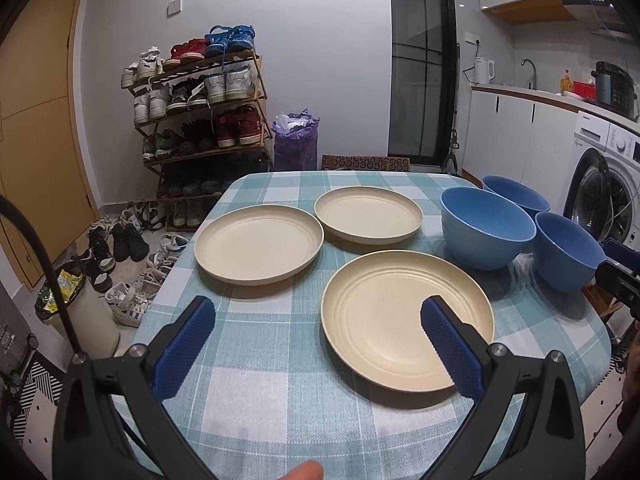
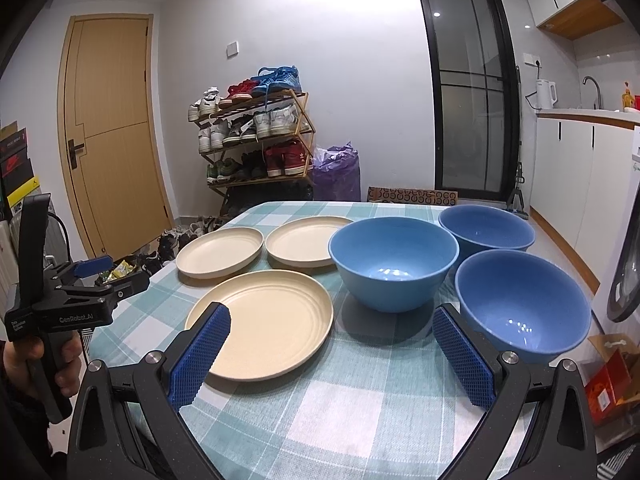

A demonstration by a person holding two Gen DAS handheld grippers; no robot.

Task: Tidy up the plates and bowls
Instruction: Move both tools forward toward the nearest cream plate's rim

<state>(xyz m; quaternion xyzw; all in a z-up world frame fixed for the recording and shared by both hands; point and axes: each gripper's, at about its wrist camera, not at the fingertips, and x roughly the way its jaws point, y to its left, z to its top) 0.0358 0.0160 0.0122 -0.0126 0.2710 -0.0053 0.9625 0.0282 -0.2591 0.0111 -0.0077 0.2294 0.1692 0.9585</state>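
Note:
Three cream plates lie on the checked tablecloth: a near plate [image 1: 404, 320] [image 2: 272, 320], a far left plate [image 1: 258, 242] [image 2: 219, 257] and a far middle plate [image 1: 368, 214] [image 2: 304, 245]. Three blue bowls stand to the right: a light blue one [image 1: 486, 232] [image 2: 392, 262], a far one [image 1: 516, 196] [image 2: 486, 230] and a near right one [image 1: 566, 254] [image 2: 522, 306]. My left gripper [image 1: 318, 316] is open above the near plate's left edge, holding nothing. My right gripper [image 2: 332, 324] is open between the near plate and the near right bowl, holding nothing.
The table [image 1: 260, 364] ends close at the left and right. A shoe rack [image 1: 200, 112] and loose shoes sit beyond on the floor, with a purple bag [image 1: 296, 140]. A washing machine [image 1: 608, 184] and counter stand to the right. A hand holds the left gripper's handle [image 2: 52, 320].

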